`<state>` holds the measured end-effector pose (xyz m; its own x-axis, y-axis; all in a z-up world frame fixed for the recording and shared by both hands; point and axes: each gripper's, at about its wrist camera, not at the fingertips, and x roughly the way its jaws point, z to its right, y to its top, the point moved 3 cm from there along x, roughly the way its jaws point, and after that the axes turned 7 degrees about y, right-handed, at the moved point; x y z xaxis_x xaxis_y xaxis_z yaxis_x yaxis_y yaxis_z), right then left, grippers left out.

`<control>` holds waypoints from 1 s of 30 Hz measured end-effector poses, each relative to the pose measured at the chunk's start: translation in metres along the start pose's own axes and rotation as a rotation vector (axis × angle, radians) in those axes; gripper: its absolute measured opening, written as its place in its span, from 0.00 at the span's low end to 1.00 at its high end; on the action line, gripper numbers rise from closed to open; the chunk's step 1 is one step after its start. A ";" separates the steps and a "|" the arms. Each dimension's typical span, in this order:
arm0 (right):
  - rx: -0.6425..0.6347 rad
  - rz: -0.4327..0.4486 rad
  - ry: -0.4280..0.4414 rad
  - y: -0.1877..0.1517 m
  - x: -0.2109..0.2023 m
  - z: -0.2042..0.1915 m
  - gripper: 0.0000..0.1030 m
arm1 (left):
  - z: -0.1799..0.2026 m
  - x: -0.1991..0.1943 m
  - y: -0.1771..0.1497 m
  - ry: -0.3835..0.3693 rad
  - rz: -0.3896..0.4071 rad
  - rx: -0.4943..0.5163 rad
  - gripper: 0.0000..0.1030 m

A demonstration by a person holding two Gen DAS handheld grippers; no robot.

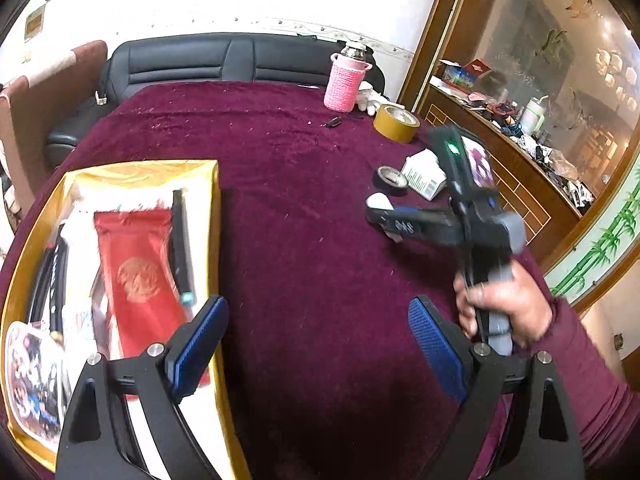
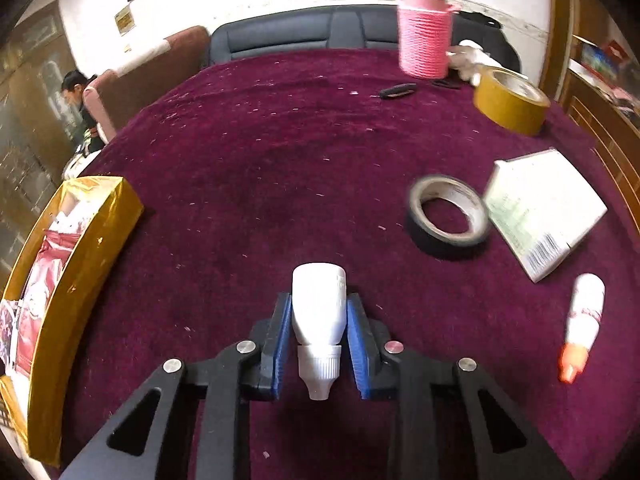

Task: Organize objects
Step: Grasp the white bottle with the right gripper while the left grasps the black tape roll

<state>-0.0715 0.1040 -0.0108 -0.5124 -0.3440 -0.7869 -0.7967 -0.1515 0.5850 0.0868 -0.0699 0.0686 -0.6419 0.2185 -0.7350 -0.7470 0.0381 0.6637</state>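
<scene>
My right gripper (image 2: 319, 312) is shut on a small white bottle (image 2: 319, 304), cap toward the camera, held above the maroon tablecloth (image 2: 260, 152). In the left wrist view the right gripper (image 1: 380, 210) hovers right of centre with the white bottle (image 1: 379, 202) at its tip. My left gripper (image 1: 318, 320) is open and empty, its left finger over the edge of the gold box (image 1: 216, 208). The gold box (image 2: 80, 232) holds a red pouch (image 1: 136, 272), a dark pen (image 1: 180, 248) and other items.
On the cloth at the right lie a black tape roll (image 2: 448, 216), a white carton (image 2: 544, 208), a white tube with orange cap (image 2: 582, 324), a yellow tape roll (image 2: 510, 100), a pink-sleeved flask (image 2: 426, 36) and a small black item (image 2: 398, 90). A sofa stands behind.
</scene>
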 end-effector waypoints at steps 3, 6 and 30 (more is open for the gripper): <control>0.057 0.059 -0.019 -0.008 -0.021 0.017 0.27 | 0.018 0.011 0.027 0.018 0.032 0.043 0.88; 0.127 0.124 -0.012 -0.024 -0.048 0.038 0.27 | 0.039 0.033 0.055 0.031 0.056 0.096 0.88; 0.307 0.103 0.106 -0.052 -0.054 0.076 0.29 | 0.148 0.255 0.124 0.006 -0.124 0.341 0.25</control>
<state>-0.0269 0.2006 -0.0137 -0.5722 -0.4397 -0.6923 -0.8098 0.1694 0.5617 -0.1439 0.1345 -0.0158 -0.5517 0.1865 -0.8129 -0.7191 0.3873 0.5769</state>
